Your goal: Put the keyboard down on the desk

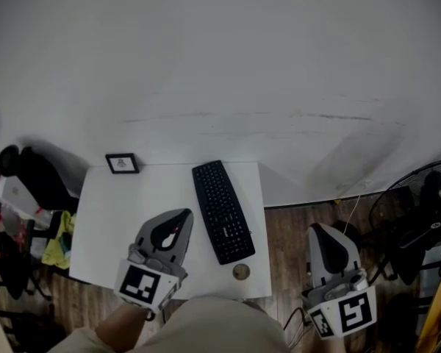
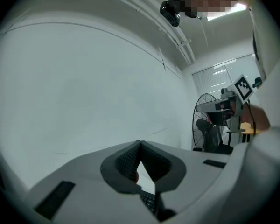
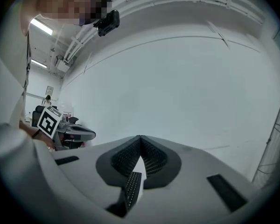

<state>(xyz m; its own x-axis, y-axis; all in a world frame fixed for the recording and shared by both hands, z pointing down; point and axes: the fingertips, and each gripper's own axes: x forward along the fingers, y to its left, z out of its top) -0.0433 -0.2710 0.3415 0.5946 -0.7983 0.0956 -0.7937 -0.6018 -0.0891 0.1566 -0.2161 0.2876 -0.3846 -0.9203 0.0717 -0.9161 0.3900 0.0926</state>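
Observation:
The black keyboard (image 1: 222, 212) lies flat on the small white desk (image 1: 110, 219), running from the back middle toward the front right. My left gripper (image 1: 181, 216) hovers over the desk just left of the keyboard, shut with nothing between its jaws. In the left gripper view the tips (image 2: 140, 143) meet, and a bit of the keyboard (image 2: 149, 200) shows below them. My right gripper (image 1: 320, 231) is off the desk to the right, above the wooden floor, also shut and empty. Its own view shows closed tips (image 3: 140, 138) with the keyboard (image 3: 132, 188) seen through the gap.
A small black picture frame (image 1: 122, 163) stands at the desk's back left corner. A round brownish disc (image 1: 241, 272) lies near the front edge, right of the keyboard's near end. A floor fan (image 1: 419, 197) stands at the right, and a black chair (image 1: 37, 179) with clutter at the left.

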